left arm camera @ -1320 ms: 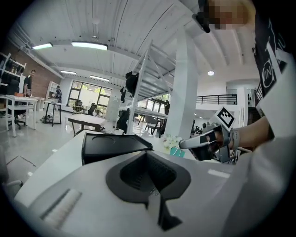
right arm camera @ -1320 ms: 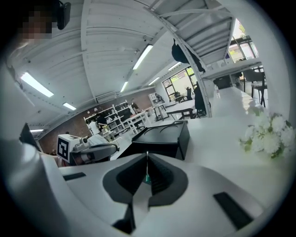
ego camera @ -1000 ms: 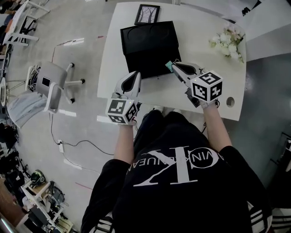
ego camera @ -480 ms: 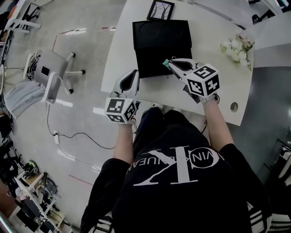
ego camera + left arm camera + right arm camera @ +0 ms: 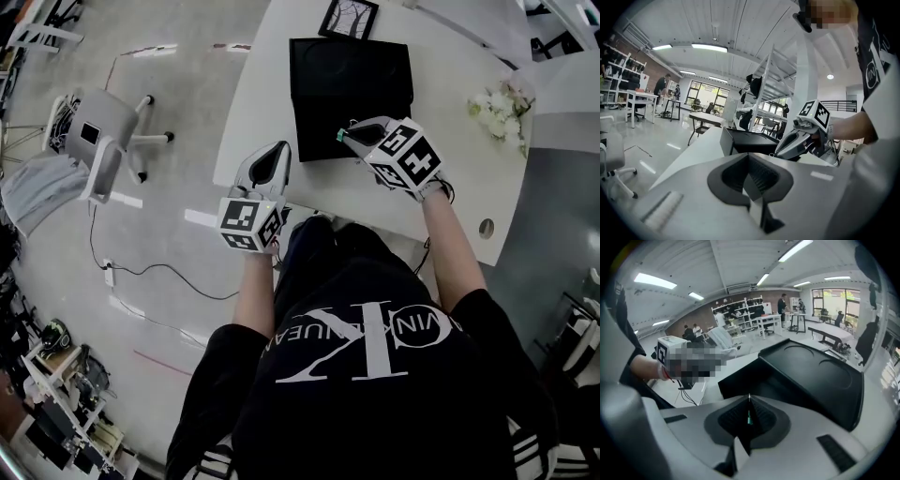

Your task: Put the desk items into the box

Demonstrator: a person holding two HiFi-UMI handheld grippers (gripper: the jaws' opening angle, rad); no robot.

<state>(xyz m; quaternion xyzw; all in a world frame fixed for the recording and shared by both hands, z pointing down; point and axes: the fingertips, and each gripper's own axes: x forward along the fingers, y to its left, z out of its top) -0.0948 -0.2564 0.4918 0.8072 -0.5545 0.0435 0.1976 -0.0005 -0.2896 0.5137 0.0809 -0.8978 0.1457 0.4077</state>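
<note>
Black box [image 5: 352,122] sits open on the white desk [image 5: 450,187], with its lid [image 5: 349,66] standing up at the far side.

Right gripper [image 5: 345,132] has its tip over the near part of the box opening. Its jaws are clamped on a thin green item [image 5: 341,135]. In the right gripper view the item [image 5: 748,417] shows edge-on as a sliver in the seam between the jaws of the gripper [image 5: 749,405], too thin to say what it is, possibly a card or a slip. In that view the box [image 5: 740,383] lies just ahead of the jaws, and the lid [image 5: 820,376] shows two round impressions. How high the item hangs above the box can't be judged.

Left gripper [image 5: 277,153] is left of the box's near-left corner, just beside it, over the desk edge. In the left gripper view its jaws [image 5: 748,168] are pressed together with nothing between them. The box [image 5: 745,140] shows ahead of it in that view.

- Picture frame [image 5: 349,17]: just beyond the box's far side.
- Flowers [image 5: 497,105]: right of the box, well apart.
- Office chair [image 5: 103,141]: on the floor, far left of the box.
</note>
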